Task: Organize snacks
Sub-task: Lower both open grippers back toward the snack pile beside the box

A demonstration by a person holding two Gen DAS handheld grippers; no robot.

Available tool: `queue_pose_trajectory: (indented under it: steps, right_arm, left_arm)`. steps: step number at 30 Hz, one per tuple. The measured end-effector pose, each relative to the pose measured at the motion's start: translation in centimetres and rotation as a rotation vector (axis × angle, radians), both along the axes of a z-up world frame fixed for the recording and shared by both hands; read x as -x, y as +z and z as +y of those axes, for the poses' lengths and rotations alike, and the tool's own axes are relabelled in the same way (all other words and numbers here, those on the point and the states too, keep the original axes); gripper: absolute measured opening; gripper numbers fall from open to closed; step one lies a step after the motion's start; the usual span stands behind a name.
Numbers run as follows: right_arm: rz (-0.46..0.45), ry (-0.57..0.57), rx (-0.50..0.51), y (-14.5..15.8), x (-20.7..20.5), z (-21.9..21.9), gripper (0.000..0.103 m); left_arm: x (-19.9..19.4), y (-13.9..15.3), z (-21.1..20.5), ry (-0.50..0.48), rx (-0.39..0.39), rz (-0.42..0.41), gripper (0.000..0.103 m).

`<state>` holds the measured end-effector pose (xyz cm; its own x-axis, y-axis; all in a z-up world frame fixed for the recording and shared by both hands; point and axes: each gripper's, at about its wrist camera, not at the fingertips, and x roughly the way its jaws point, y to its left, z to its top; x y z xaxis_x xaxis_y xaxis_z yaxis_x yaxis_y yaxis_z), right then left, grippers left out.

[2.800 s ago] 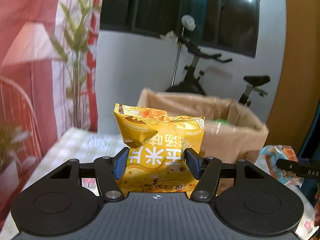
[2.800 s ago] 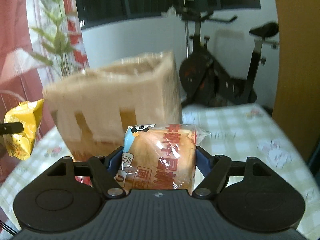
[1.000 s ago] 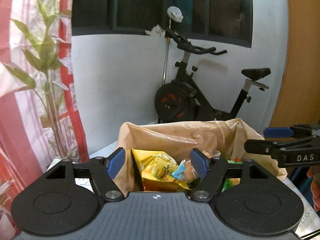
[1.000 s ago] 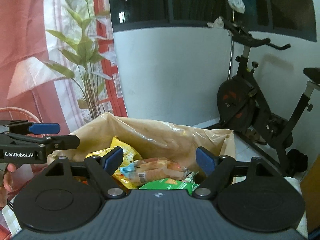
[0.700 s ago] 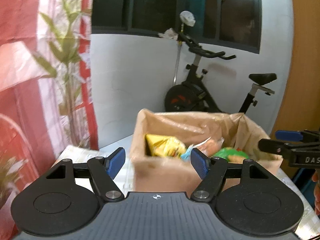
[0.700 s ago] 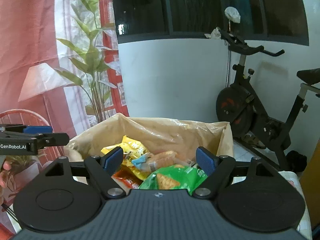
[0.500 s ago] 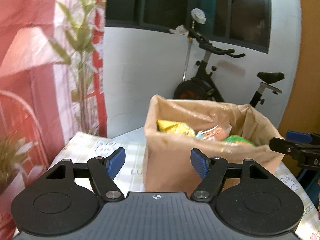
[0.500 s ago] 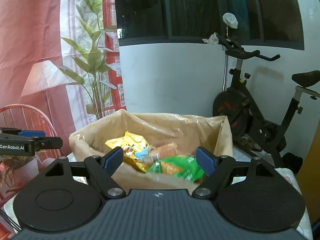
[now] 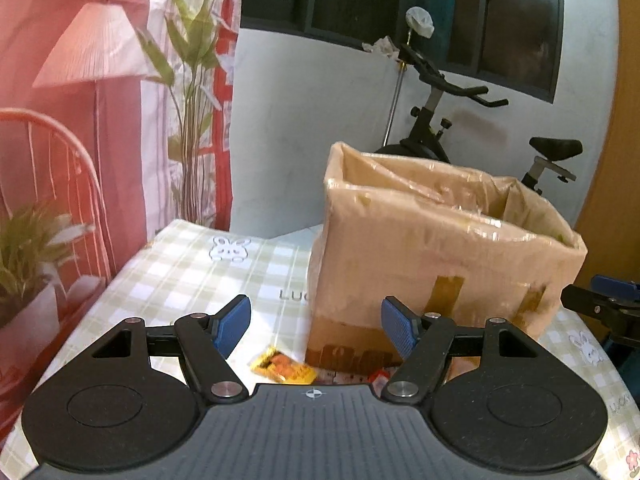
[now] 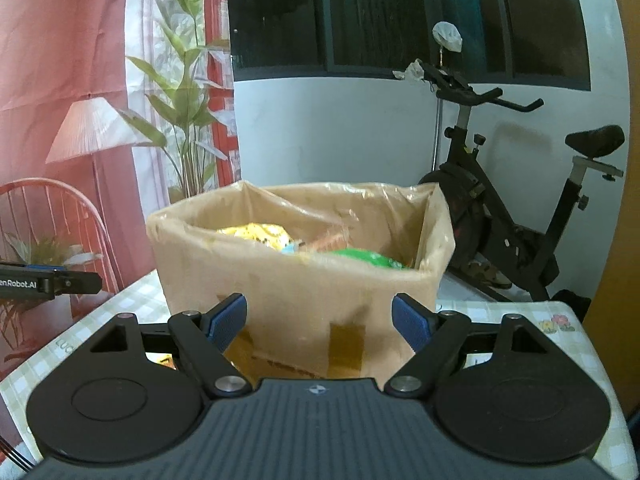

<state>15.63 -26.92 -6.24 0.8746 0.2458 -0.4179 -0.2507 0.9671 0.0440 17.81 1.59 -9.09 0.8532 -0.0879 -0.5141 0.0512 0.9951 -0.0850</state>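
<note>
— Two claws, what are they doing?

— Both of mine stand apart with nothing between the pads. My left claw (image 9: 316, 320) hangs over the checked worktop (image 9: 192, 272); my right claw (image 10: 320, 318) faces the front wall of the cardboard box (image 10: 304, 280).

— Where is the box?

— From the left claw it sits at about one o'clock, standing on the worktop, lined with clear plastic and patched with brown tape. From the right claw it is dead ahead at twelve.

— And the snacks?

— Inside the box I see a yellow packet (image 10: 256, 234) and a green packet (image 10: 368, 258) just over the near rim, with something orange between them that is too blurred to name. One small orange-yellow packet (image 9: 282, 368) lies flat on the worktop, just beside the box's near corner, right below my left claw.

— Can each claw see the other?

— Yes. The right one shows at three o'clock in the left view, the left at nine o'clock in the right view.
</note>
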Motion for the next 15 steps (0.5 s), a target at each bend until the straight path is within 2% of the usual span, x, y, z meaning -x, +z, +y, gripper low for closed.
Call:
queue_pose_trajectory:
  steps: [11,15]
  right_arm:
    - [0.056,0.011,0.025,-3.7,1.2,0.3,0.082]
    - [0.106,0.006,0.029,-5.9,1.5,0.2,0.082]
  left_arm:
    - [1.8,-3.4,1.0,0.019,0.012,0.056,0.074]
    - [1.8,-4.8,1.0,0.017,-0.024,0.097,0.074]
